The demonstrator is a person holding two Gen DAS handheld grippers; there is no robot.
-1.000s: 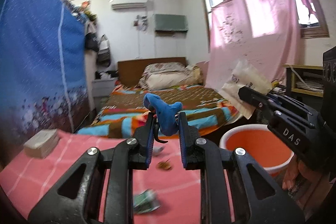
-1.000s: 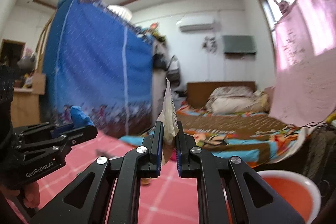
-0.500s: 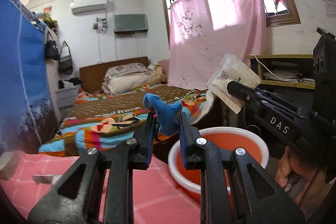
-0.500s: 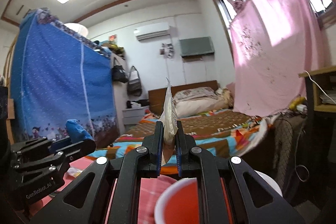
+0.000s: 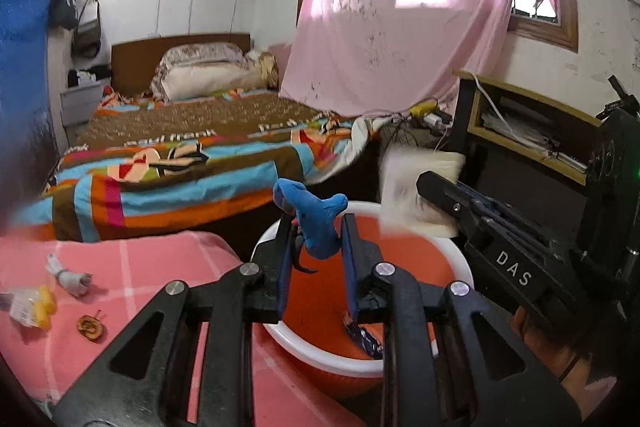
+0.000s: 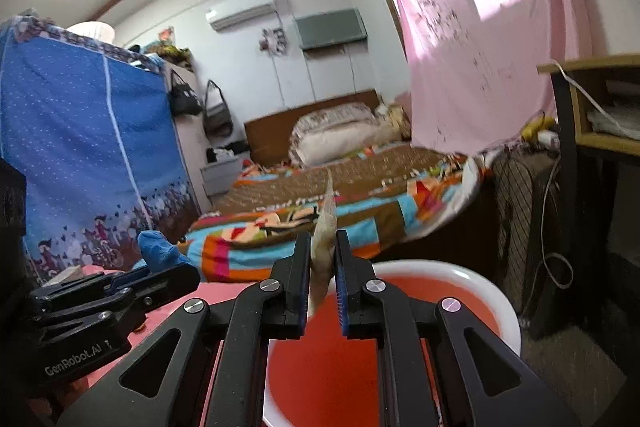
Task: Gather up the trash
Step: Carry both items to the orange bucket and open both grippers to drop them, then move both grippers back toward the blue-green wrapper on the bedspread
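On my left wrist view, the left gripper [image 5: 313, 247] sits low in the centre of the frame with its jaws parted a moderate way, and a crumpled blue glove [image 5: 316, 223] is lodged between them, touching both pads, its top poking up above the fingertips. I cannot tell how firmly it is pinched. Directly behind and below the fingers is the orange basin [image 5: 400, 247] with its white rim, and a dark wrapper [image 5: 362, 337] lies inside it near the lower rim.

At the right of that frame my right gripper [image 5: 430, 187] reaches in from the edge, and a blurred pale packet [image 5: 404, 187] stands at its tip, over the basin's far rim.

On the right wrist view, the right gripper [image 6: 322, 267] has its jaws narrowly parted at centre frame, and the packet [image 6: 322, 247] stands edge-on between them; whether the pads actually press it I cannot tell. The basin [image 6: 472, 279] fills the lower centre under the fingers. The left gripper [image 6: 176, 273] shows at lower left with the glove [image 6: 158, 247] sticking up from it.

At lower left of the left wrist view, on the pink checked cloth [image 5: 160, 259], lie a grey wad [image 5: 70, 277], a yellow-and-clear wrapper [image 5: 32, 307] and a brown nutshell [image 5: 91, 327].
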